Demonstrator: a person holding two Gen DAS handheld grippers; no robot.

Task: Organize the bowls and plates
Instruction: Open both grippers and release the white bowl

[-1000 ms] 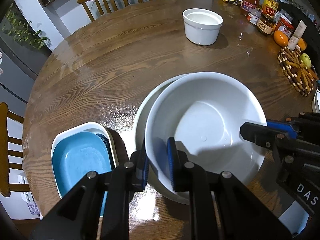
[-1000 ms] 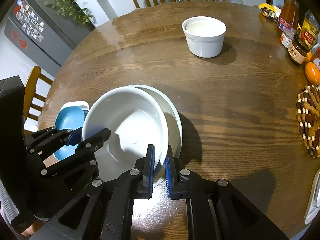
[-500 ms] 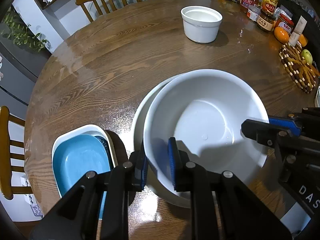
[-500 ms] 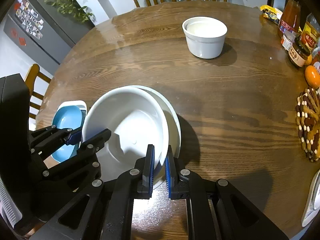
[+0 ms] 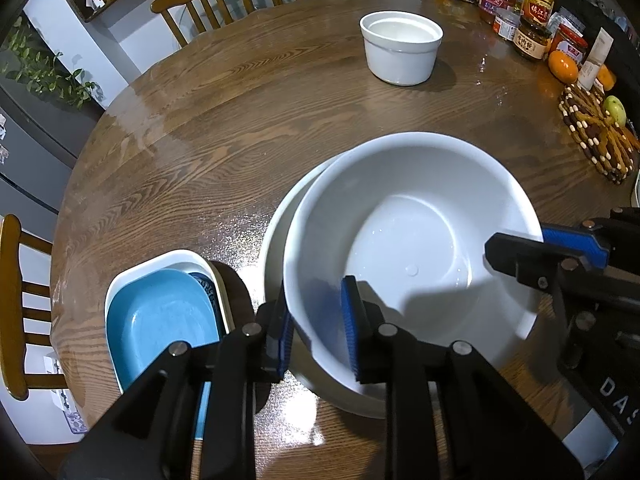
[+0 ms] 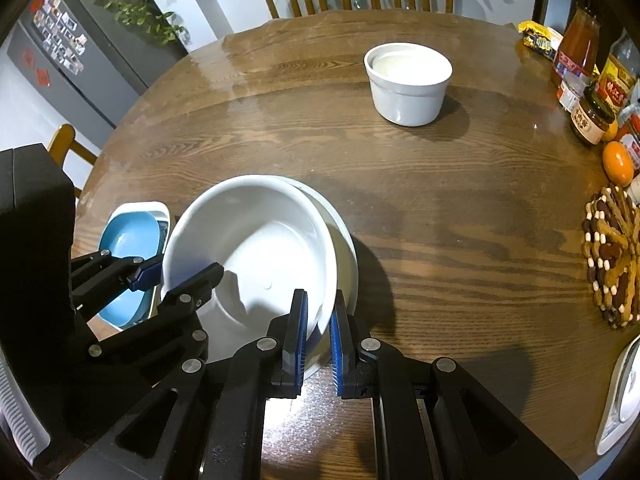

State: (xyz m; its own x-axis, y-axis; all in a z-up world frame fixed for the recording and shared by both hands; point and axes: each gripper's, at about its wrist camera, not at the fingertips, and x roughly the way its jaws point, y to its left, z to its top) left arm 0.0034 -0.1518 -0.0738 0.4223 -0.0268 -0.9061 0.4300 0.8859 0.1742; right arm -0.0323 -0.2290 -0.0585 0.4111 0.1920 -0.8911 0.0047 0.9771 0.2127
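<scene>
The left tongs (image 5: 316,332) had just been opening around the big white bowl's (image 5: 404,240) rim, pads clear; the right tongs (image 6: 318,336) pinched it and should lower it level into the plate (image 6: 344,240) beneath.

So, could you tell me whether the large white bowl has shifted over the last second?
No: the large white bowl shows the same crescent of the wider dish beneath it on its right.
</scene>
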